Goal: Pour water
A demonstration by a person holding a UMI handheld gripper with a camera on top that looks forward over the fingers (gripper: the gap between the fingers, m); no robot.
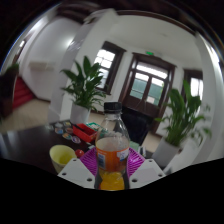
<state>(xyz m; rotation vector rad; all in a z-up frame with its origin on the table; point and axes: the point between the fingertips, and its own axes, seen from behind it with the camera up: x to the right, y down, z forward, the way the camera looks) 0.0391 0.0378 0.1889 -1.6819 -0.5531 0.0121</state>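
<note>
bottle (pixel 112 150): clear, dark cap, orange liquid low inside, upright between the fingers
gripper (pixel 112 168): both pads closed against the bottle's sides
cup (pixel 62 155): yellow, at 9 o'clock of the bottle
plants (pixel 88 88): at 11 and 2 o'clock

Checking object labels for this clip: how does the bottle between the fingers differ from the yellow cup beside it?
The bottle is tall, clear and capped, with orange liquid low inside; the yellow cup is short, opaque and open-topped. The bottle stands between the gripper fingers; the cup sits apart, left of them. Both stand upright on the dark table.
</note>
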